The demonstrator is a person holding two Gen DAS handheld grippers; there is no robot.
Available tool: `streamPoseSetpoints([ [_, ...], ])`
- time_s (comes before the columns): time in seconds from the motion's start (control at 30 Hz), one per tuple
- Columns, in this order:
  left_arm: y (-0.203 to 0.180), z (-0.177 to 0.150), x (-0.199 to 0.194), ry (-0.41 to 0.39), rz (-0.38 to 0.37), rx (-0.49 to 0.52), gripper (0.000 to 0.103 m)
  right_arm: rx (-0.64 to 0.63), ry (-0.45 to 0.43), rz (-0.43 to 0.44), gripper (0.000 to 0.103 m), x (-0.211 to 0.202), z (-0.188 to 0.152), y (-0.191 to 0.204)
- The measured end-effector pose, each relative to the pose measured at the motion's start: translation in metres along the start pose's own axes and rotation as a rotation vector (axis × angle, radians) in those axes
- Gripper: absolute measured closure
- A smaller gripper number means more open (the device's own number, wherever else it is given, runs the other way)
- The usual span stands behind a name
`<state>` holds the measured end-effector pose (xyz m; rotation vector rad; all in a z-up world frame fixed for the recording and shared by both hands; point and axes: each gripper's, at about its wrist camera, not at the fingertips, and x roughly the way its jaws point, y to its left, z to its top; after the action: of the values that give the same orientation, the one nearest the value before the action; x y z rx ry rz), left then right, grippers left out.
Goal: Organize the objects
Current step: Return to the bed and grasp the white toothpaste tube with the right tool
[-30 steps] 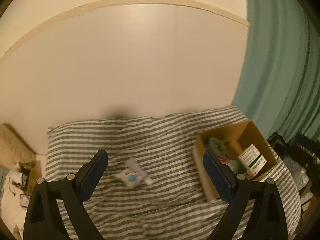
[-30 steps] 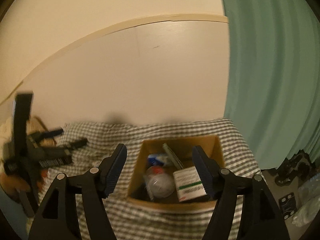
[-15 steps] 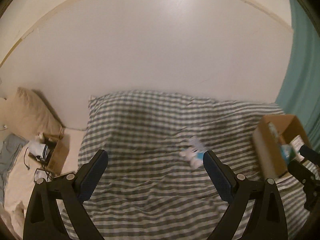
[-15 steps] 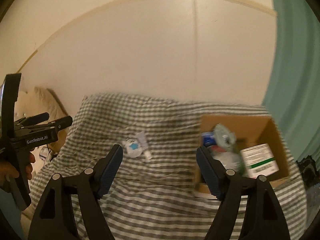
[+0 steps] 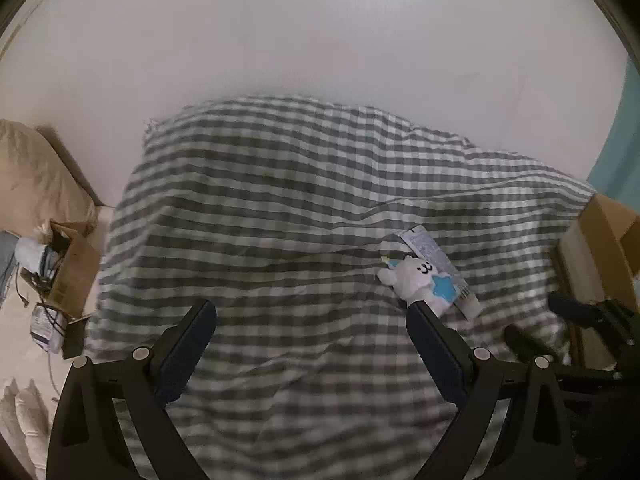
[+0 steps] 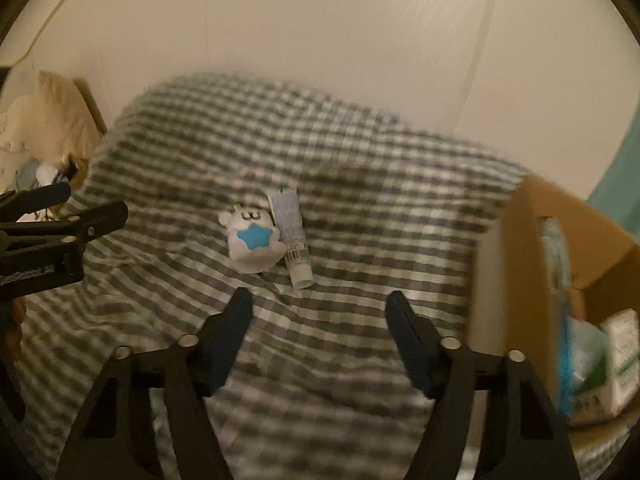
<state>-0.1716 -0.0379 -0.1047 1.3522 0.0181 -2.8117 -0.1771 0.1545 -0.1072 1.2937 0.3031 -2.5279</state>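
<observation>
Both claws, the left claw (image 5: 310,322) and the right claw (image 6: 318,310), have been swung, jaws wide apart, from the brown cardboard box (image 6: 520,240) to the small white plush toy with a blue star (image 6: 250,242), so it may be picked next.

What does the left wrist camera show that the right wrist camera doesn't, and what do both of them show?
Only the left wrist view shows the small open box with cables on the floor, left of the bed. Only the right wrist view shows what lies inside the cardboard box: a green and white carton, among blurred items. Both show the checked bedcover, the white plush toy touching the tube, and both grippers, jaws open and empty.
</observation>
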Motion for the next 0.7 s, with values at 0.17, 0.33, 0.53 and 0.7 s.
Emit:
streamPoseSetpoints([
  [0.17, -0.011, -0.003, 0.031, 0.016, 0.021, 0.01, 0.005, -0.049, 0.099, 0.023, 0.046, 0.054, 0.011, 0.005],
  [0.33, -0.018, -0.01, 0.051, 0.058, 0.058, 0.043, 0.005, -0.069, 0.131, -0.009, 0.063, 0.089, 0.015, 0.002],
  [0.53, -0.041, -0.017, 0.048, 0.063, 0.02, 0.104, 0.005, 0.011, 0.038, -0.008, 0.078, 0.063, 0.009, -0.017],
  [0.7, -0.063, -0.017, 0.055, 0.096, -0.023, 0.118, 0.005, 0.086, -0.025, -0.069, 0.079, 0.037, 0.002, -0.043],
])
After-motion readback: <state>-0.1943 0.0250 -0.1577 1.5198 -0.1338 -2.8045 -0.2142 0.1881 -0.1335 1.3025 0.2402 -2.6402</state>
